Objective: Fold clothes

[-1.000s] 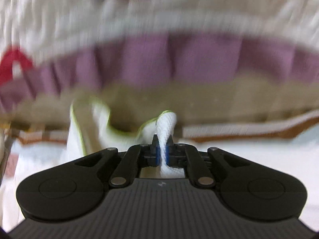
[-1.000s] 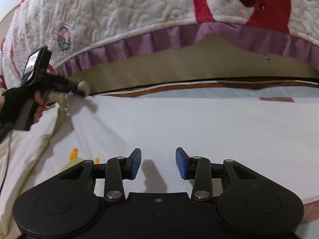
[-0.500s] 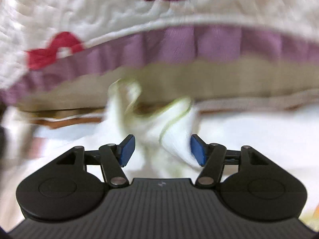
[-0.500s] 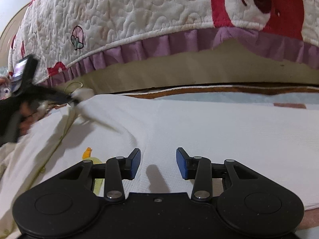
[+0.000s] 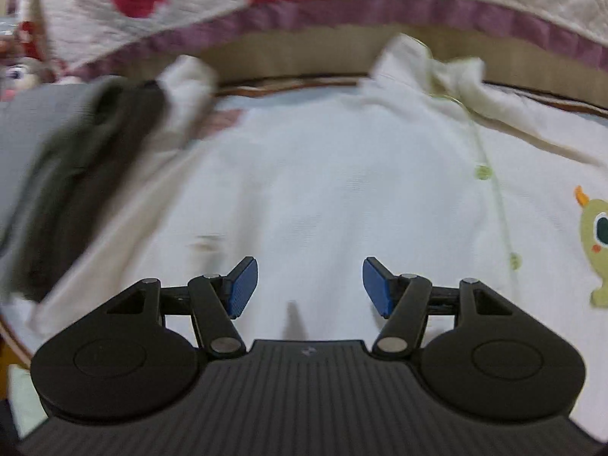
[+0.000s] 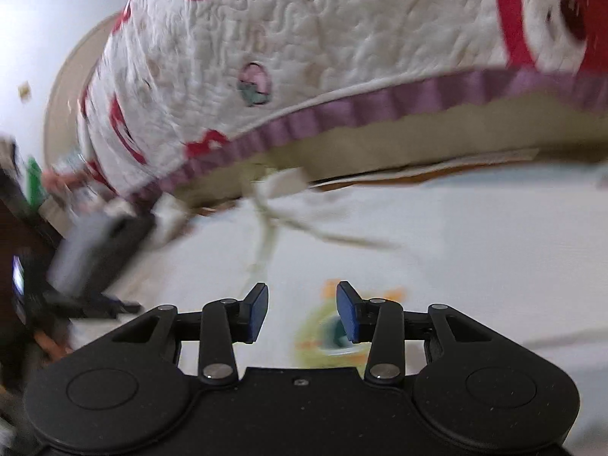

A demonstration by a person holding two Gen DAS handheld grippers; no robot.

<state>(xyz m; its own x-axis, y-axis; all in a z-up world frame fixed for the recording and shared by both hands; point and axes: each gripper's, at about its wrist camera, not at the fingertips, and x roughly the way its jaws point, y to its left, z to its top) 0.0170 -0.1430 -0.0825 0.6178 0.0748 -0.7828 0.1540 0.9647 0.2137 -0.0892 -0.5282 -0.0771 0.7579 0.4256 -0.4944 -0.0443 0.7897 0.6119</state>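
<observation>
White shirt (image 5: 342, 190) lies spread, seemingly unfolded, on the bed; left hand-held gripper (image 5: 309, 285) and right hand-held gripper (image 6: 302, 311) hover spread, empty; gripping an edge comes next.

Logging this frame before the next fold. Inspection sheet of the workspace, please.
Surface: light bed sheet, mostly under the garment.
Job's things: white garment spread flat, green buttons down the placket, collar rumpled at the far edge, green cartoon patch on its right.
Clutter: dark grey clothing heaped on the left, overlapping the garment's edge.
Grippers: left tool open, empty, over the garment; right tool open, empty, above the patch.
Cables: nothing seen.
Surroundings: quilted cover with red motifs and purple ruffle behind; pale wall far left. Both views motion-blurred.
</observation>
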